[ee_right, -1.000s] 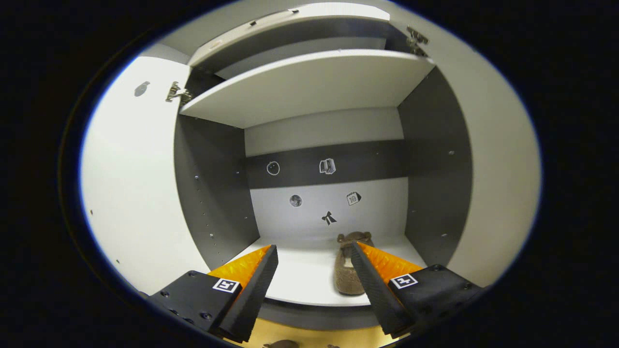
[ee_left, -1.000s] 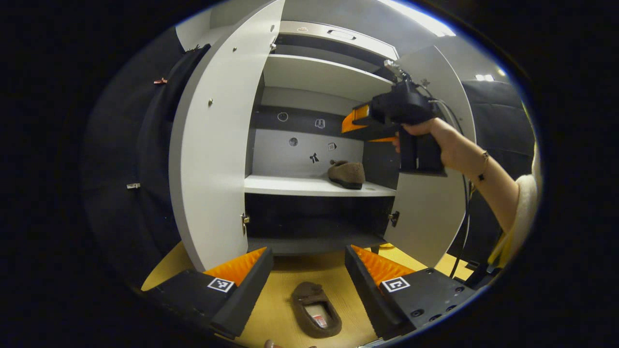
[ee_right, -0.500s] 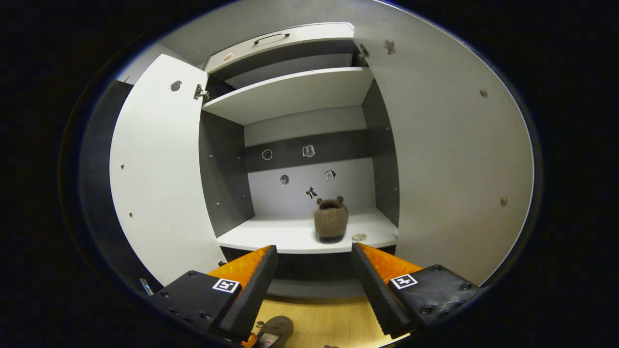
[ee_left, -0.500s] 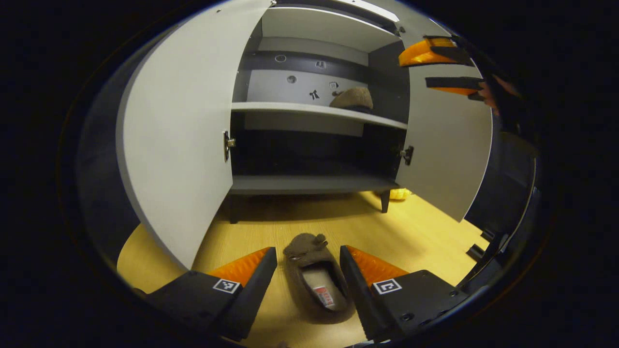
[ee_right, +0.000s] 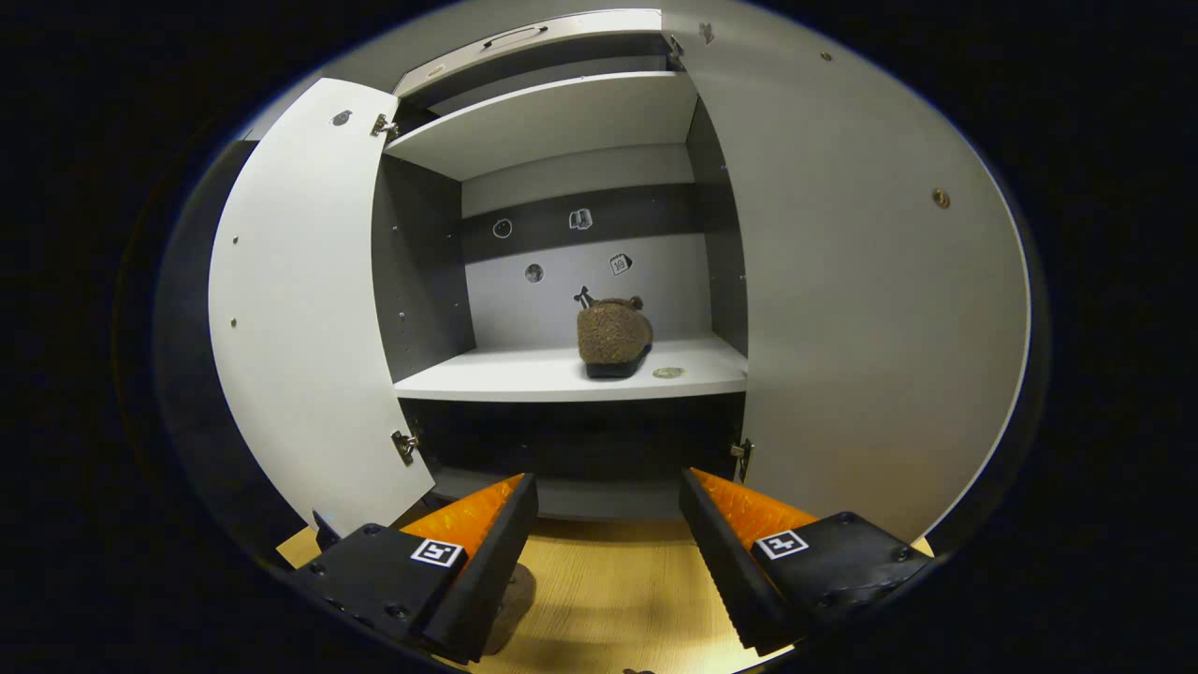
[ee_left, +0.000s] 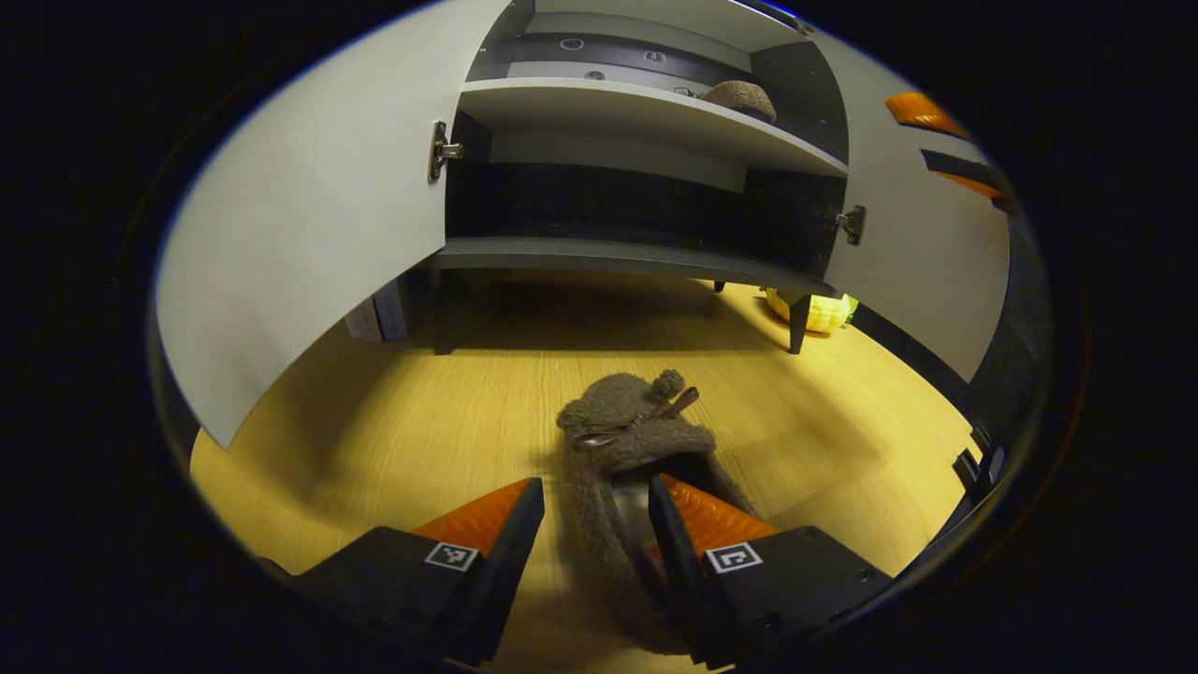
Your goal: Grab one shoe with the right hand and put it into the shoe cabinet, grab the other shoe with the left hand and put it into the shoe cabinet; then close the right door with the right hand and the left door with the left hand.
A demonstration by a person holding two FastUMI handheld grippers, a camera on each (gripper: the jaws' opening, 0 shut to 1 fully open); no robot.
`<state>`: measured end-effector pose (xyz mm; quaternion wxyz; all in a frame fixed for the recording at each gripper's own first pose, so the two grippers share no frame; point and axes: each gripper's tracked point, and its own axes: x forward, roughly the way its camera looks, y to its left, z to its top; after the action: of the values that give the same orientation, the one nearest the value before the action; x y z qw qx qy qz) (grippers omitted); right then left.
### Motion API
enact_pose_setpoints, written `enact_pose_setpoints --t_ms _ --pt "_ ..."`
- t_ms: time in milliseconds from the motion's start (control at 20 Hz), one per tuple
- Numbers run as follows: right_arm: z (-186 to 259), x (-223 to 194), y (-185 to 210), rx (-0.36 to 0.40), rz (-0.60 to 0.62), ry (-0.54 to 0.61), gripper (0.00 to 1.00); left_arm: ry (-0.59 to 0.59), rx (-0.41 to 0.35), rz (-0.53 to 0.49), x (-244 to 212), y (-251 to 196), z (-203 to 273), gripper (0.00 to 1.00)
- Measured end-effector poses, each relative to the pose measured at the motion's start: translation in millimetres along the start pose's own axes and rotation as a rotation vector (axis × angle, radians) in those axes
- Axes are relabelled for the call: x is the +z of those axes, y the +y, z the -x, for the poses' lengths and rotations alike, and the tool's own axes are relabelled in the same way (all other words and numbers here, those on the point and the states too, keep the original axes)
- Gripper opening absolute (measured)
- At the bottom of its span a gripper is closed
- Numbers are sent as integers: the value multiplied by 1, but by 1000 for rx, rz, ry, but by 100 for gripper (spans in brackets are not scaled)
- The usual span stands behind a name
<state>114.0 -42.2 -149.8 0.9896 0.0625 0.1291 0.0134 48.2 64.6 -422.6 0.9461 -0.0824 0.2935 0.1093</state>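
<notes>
The white left door (ee_left: pixel 309 206) of the white shoe cabinet (ee_right: pixel 562 370) is seen swung wide. Below, on the yellow wooden floor (ee_left: pixel 393 421), the brown fuzzy slipper (ee_left: pixel 632 440) is straddled at its left wall by the left gripper (ee_left: pixel 588 510), part open, not yet pressed. A thin pinch may let it slip. The right gripper (ee_right: pixel 608 510) is held empty and wide; its matching slipper (ee_right: pixel 613 332) is shelved.

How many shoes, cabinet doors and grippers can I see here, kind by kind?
Shoes: 2, shoe on the shelf and shoe on the floor.
Cabinet doors: 2, left door and right door, both open.
Grippers: 2, left gripper and right gripper.
Total: 6.
</notes>
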Motion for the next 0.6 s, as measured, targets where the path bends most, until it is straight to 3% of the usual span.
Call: enact_pose_setpoints --t_ms 100,300,450,500,550,600 --pt "-8 -8 6 32 22 19 97 9 23 -12 1 7 -13 71" --pt "-23 -26 13 93 104 70 98 23 -20 16 2 0 -36 62" --pt "-30 -34 20 140 76 97 98 7 28 -27 10 4 -47 33" --pt "-32 -38 20 146 73 109 97 10 46 -53 12 7 -47 29" --pt "-34 -40 19 146 80 119 98 9 45 -68 12 5 -49 12" --pt "-34 -42 17 144 87 122 98 16 24 -73 12 0 -49 8"
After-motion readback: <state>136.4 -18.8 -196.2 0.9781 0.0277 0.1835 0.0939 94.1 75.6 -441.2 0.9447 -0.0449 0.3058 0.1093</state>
